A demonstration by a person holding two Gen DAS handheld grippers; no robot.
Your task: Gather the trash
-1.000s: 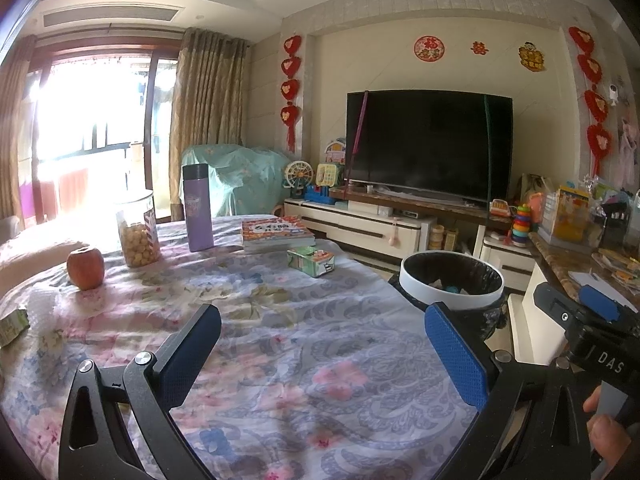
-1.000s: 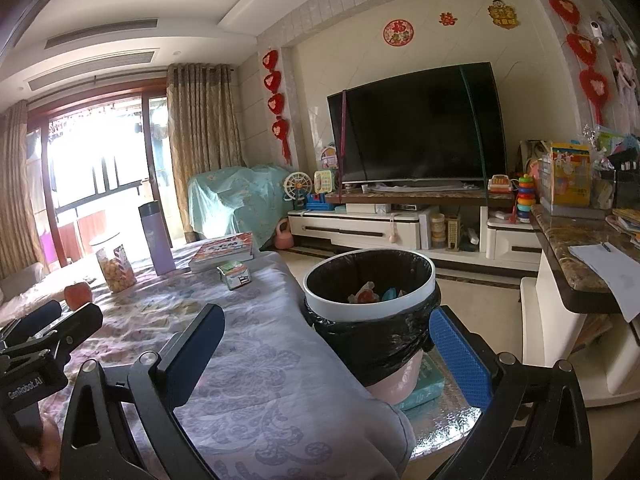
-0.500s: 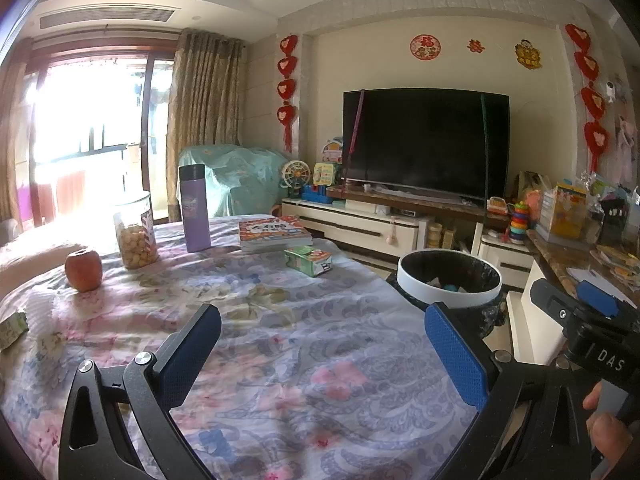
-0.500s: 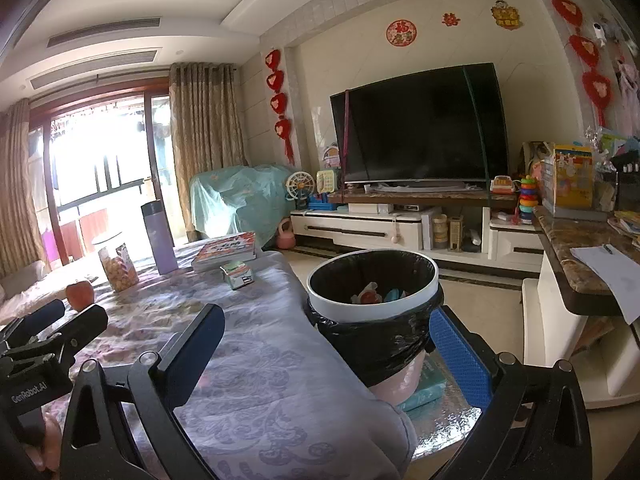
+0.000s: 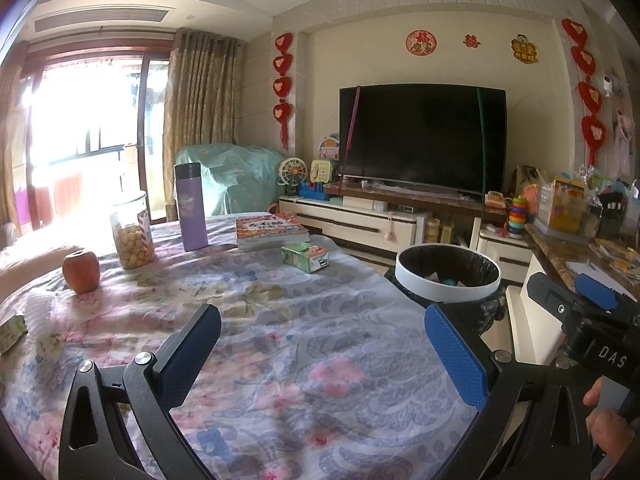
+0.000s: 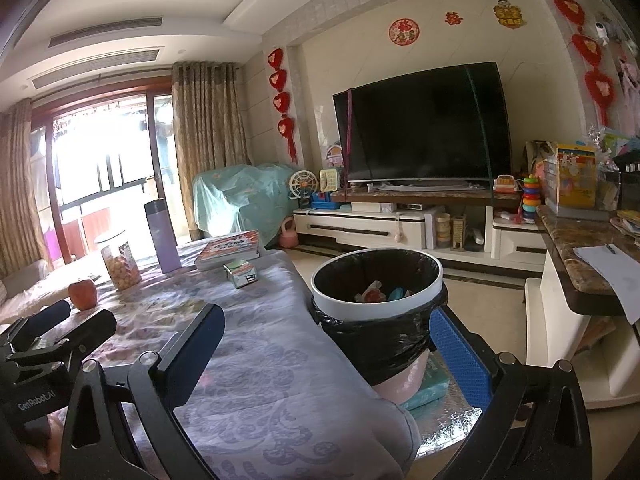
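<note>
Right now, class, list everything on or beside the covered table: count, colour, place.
green carton: 1, green and white, lying in front of the books
flattened carton: 1, green, table's left edge, cut off by the frame
apple: 1, red, left side
snack jar: 1, clear, yellow snacks, right of apple
flask: 1, purple, dark lid, upright
books: small stack, red cover, far edge
trash bin: 1, white rim, black liner, trash inside, floor beside table
left gripper: black, blue pads, open, empty
right gripper: black, blue pads, open, empty

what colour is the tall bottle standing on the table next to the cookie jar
Purple with a dark lid: the bottle shows best in the left wrist view.
</note>
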